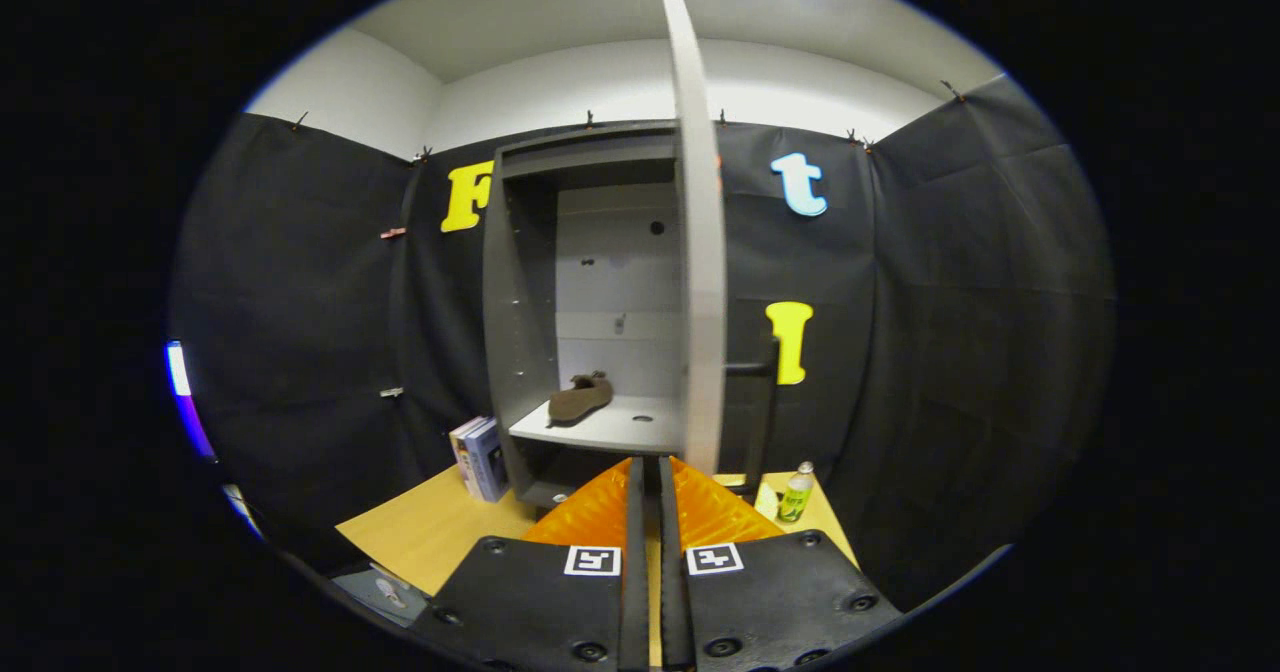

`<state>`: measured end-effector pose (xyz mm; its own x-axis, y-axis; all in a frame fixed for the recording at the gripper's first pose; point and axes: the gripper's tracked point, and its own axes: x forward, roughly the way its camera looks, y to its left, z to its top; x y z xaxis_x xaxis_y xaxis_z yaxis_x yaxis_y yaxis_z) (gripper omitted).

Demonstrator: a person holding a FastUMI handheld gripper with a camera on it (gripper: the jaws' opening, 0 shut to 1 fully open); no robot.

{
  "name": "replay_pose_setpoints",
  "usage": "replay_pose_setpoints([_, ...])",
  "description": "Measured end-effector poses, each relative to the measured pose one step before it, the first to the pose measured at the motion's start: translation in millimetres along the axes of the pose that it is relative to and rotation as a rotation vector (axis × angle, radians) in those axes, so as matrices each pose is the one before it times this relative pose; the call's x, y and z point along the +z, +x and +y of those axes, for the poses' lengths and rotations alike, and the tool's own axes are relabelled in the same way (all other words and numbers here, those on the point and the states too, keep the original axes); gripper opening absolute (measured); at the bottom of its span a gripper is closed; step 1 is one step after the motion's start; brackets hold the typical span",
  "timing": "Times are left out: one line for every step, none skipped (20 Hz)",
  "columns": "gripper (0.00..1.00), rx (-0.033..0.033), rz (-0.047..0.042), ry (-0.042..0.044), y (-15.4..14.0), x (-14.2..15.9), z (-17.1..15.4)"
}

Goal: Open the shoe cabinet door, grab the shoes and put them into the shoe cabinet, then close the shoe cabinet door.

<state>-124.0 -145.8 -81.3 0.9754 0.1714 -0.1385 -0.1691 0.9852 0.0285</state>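
The fingers (647, 482) sit close together with only a thin gap between them, and nothing is held in that gap. Their tips reach up to the bottom of the open shoe cabinet door (697, 232). It is hard to tell if they touch the door or just stop near it.

The door stands edge-on, so only its thin side shows. A dark handle (757, 402) sticks out to the right of it, and part of the handle is hidden behind the door.

The shoe cabinet (560, 292) is grey and stands at the far side of the desk (430, 527). One brown shoe (580, 399) lies on the shelf (610, 424) inside, on the left part. It is small and a bit blurry, so its shape is hard to make out. The space under the shelf is dark.

Some books (480, 459) stand just left of the cabinet. A small bottle (797, 493) stands on the right, near the handle.

The desk is light wood. Black cloth covers the walls around it, and a white wall and ceiling show above the cloth.
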Motion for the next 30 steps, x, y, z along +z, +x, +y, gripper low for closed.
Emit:
replay_pose_setpoints([0.09,0.03412,0.02507,0.00997,4.86,-11.25,14.81])
replay_pose_setpoints([0.09,0.03278,0.02033,0.01220,5.46,-10.49,14.31])
replay_pose_setpoints([0.09,0.02042,0.02033,0.01207,8.40,-9.93,9.78])
replay_pose_setpoints([0.10,0.01781,0.02154,0.01061,7.57,-11.56,10.08])
replay_pose_setpoints([0.10,0.01026,0.02467,0.00500,9.08,-13.40,9.41])
replay_pose_setpoints([0.09,0.00903,0.02851,0.00016,9.51,-12.90,7.32])
replay_pose_setpoints([0.12,0.00429,0.03327,0.00049,11.98,-15.52,7.73])
replay_pose_setpoints([0.21,-0.00552,0.03792,0.00055,11.99,-15.71,6.40])
replay_pose_setpoints([0.20,-0.00164,0.03661,0.00721,14.01,-15.90,7.29])
replay_pose_setpoints([0.20,-0.00258,0.04419,0.00472,12.58,-19.61,4.41])
replay_pose_setpoints([0.20,-0.01079,0.04975,-0.00039,14.01,-20.21,4.76])
replay_pose_setpoints([0.20,-0.00989,0.04721,0.00440,13.86,-16.71,4.38])
replay_pose_setpoints([0.21,-0.01734,0.04141,0.00798,16.64,-16.67,2.26])
replay_pose_setpoints([0.30,-0.01222,0.04148,0.01566,15.03,-14.40,2.18])
replay_pose_setpoints([0.30,-0.01944,0.04216,0.01520,14.30,-14.89,-0.29])
replay_pose_setpoints([0.30,-0.01802,0.02905,0.01967,12.93,-11.47,-0.83])
replay_pose_setpoints([0.30,-0.01741,0.02108,0.01850,13.72,-10.64,-1.09])
replay_pose_setpoints([0.30,-0.01646,0.02156,0.01357,12.05,-10.40,-0.14])
replay_pose_setpoints([0.30,-0.01219,0.02088,0.00925,13.81,-10.46,0.98])
replay_pose_setpoints([0.30,-0.01376,0.02513,0.00434,11.21,-10.91,0.32])
replay_pose_setpoints([0.30,-0.01028,0.02275,-0.00148,12.54,-9.85,-0.10])
replay_pose_setpoints([0.30,-0.01626,0.01652,-0.00637,11.50,-8.77,-1.71])
replay_pose_setpoints([0.30,-0.02001,0.01510,0.00090,9.70,-7.00,-4.16])
replay_pose_setpoints([0.30,-0.01932,0.01574,0.01094,10.09,-7.52,-4.15])
replay_pose_setpoints([0.30,-0.01344,0.01719,0.01750,9.01,-7.68,-3.63])
replay_pose_setpoints([0.30,-0.00939,0.01920,0.01569,9.76,-7.04,-2.53])
replay_pose_setpoints([0.30,-0.00417,0.02298,0.01062,10.37,-8.17,-1.67])
replay_pose_setpoints([0.30,-0.00286,0.02366,0.00382,9.17,-7.71,-0.36])
replay_pose_setpoints([0.30,-0.00181,0.02271,-0.00856,9.35,-7.41,0.37])
replay_pose_setpoints([0.30,-0.00833,0.01769,-0.01177,7.49,-5.23,-1.42])
